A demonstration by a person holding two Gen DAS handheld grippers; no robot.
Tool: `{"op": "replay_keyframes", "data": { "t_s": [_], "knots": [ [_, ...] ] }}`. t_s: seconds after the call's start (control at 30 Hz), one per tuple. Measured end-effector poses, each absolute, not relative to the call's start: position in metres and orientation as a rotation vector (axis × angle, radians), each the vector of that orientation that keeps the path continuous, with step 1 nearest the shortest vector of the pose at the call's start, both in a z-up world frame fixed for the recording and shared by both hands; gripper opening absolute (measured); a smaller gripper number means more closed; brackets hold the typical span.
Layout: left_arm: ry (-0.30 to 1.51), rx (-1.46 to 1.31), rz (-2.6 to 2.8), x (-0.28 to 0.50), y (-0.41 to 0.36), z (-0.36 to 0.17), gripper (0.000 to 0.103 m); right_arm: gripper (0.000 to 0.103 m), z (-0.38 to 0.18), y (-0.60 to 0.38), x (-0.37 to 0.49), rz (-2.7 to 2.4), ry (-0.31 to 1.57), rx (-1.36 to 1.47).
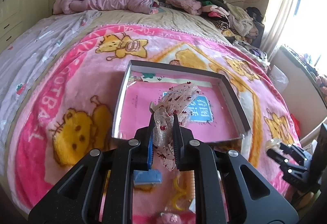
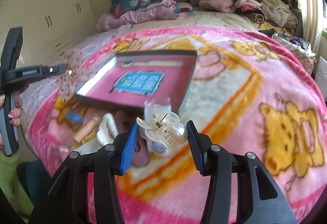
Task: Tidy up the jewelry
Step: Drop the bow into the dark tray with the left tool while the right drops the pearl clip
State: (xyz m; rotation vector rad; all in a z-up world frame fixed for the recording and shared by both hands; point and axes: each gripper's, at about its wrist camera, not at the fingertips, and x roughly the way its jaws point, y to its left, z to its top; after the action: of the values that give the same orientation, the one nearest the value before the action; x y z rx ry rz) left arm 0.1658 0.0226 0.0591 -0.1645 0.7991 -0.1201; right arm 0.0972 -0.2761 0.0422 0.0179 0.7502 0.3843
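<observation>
- Fleecy pink blanket (image 1: 67, 89), plush and matt, bear print all over.
- Bow (image 1: 173, 101): sheer gauzy fabric, glittery sheen.
- Hair claw (image 2: 163, 132): clear glossy plastic, pearly beads, thin metal spring.
- Box (image 1: 235, 93): matt cardboard walls, glossy pink printed sheet inside.
- Left gripper (image 1: 163, 132) and right gripper (image 2: 163, 134): black matt plastic, ribbed blue pads, shiny metal bolts.
</observation>
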Motion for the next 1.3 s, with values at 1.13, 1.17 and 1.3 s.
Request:
{"op": "replay_keyframes", "data": {
  "t_s": [1.13, 1.17, 1.3],
  "knots": [
    [0.866, -0.185, -0.064, 0.233, 0.055, 0.009, 0.054, 0.046, 0.029, -0.224, 0.227, 0.403, 0.788, -0.016],
    [0.864, -0.182, -0.057, 0.23, 0.057, 0.01, 0.055, 0.046, 0.026, -0.223, 0.23, 0.404, 0.799, -0.013],
    [0.861, -0.203, -0.049, 0.221, 0.066, 0.011, 0.06, 0.046, 0.012, -0.216, 0.236, 0.406, 0.842, -0.01]
  ]
}}
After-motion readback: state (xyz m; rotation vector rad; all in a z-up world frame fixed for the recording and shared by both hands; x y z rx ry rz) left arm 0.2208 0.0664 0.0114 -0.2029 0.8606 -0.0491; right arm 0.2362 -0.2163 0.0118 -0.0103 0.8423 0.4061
